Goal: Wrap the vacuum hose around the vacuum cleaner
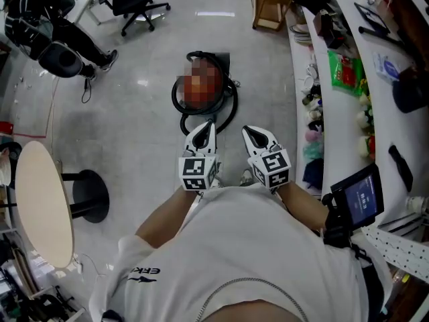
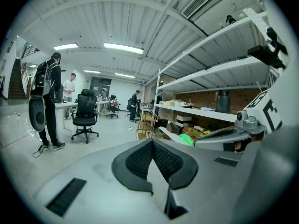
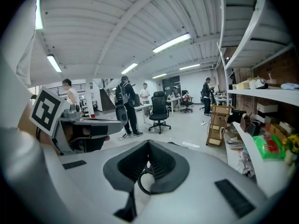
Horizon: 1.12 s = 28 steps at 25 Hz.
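The vacuum cleaner point(image 1: 213, 64) stands on the floor ahead of me, its body partly behind a blurred patch. Its black hose point(image 1: 230, 113) lies in loops around it. My left gripper point(image 1: 204, 129) and right gripper point(image 1: 254, 135) are held side by side close to my body, short of the vacuum, both shut with nothing between the jaws. In the left gripper view the left gripper point(image 2: 152, 142) points across the room. In the right gripper view the right gripper point(image 3: 148, 143) points the same way, and a loop of the hose point(image 3: 141, 185) shows just below its pads.
A round table point(image 1: 40, 206) on a black pedestal point(image 1: 90, 194) stands at my left. Long white shelves point(image 1: 338, 123) crowded with goods run along the right. A person with a backpack point(image 1: 40, 25), an office chair point(image 1: 137, 2) and a wooden stand point(image 1: 271, 5) are farther off.
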{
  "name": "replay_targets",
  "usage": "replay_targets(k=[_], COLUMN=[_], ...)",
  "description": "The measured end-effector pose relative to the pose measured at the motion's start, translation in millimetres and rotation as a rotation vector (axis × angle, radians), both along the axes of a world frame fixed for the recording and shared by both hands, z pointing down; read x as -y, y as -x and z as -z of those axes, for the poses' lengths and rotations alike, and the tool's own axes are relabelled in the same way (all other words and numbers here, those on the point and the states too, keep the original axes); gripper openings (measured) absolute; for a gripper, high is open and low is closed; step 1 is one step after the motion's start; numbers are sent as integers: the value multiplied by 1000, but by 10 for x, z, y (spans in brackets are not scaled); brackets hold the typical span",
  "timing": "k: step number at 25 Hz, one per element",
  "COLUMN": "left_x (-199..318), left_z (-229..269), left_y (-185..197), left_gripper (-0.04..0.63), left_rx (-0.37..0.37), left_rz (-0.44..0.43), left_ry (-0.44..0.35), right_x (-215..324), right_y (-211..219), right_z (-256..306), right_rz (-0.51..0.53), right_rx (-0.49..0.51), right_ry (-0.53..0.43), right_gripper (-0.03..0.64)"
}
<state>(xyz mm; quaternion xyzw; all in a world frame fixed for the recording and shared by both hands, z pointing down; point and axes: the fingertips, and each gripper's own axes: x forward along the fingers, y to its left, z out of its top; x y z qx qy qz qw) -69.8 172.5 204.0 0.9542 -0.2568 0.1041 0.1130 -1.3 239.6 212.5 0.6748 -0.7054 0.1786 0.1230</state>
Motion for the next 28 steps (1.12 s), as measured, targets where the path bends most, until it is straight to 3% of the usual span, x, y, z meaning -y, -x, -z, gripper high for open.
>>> replay_targets(k=[28], left_x=[29], left_z=[-16], left_y=[36], left_gripper=[3], left_rx=[-4], left_rz=[45], left_ry=[14], right_x=[120], right_y=[-32], right_z=[44], right_rz=[11], right_rx=[-8], right_ry=[-13], right_gripper=[3])
